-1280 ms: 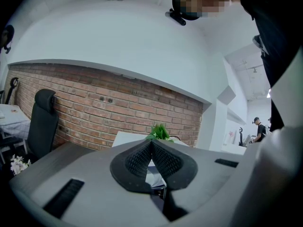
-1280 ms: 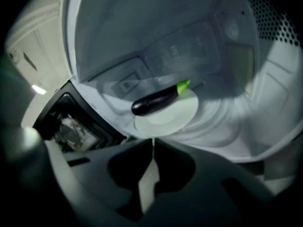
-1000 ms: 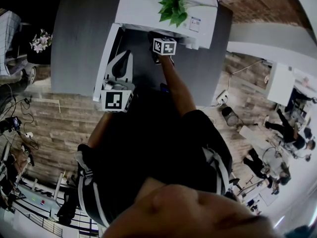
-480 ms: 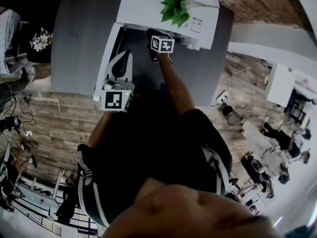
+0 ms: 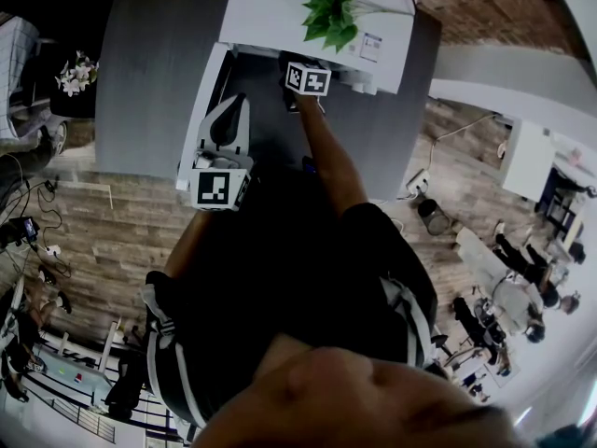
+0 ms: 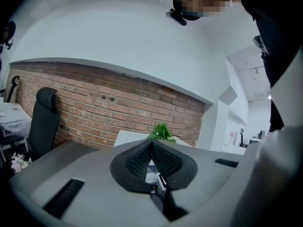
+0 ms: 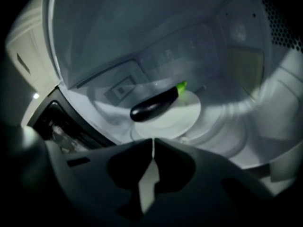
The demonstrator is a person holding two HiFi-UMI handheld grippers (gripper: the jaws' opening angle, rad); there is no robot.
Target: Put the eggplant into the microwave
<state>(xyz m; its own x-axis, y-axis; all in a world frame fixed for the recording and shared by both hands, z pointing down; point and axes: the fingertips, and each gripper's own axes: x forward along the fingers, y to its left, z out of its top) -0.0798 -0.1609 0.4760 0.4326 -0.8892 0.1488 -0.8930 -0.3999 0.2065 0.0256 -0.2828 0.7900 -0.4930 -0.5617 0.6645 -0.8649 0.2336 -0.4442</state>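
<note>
Your eggplant (image 7: 154, 105) is inside the microwave (image 5: 280, 12). It lies on its side on the round white turntable plate (image 7: 189, 117), in the middle of the lit cavity. Its skin is a glossy purple so dark that it looks almost black, with a soft highlight along the top. The body is long and slightly curved. The rounded blunt end points to the near left, and the bright green stem cap sits at the far right end. It rests free on the plate, with nothing touching it.

Your right gripper (image 7: 152, 143) reaches into the microwave opening, just short of the eggplant and clear of it. Its jaws are closed tip to tip, with nothing between them.

Your left gripper (image 6: 151, 143) is outside, to the left, beside the open microwave door (image 5: 201, 119). It is over the grey table (image 5: 149, 63), and its jaws are also pressed together and empty. Beyond its tips you can see the green plant (image 6: 162, 131) that stands on top of the microwave, with a brick wall (image 6: 94, 103) behind it.
</note>
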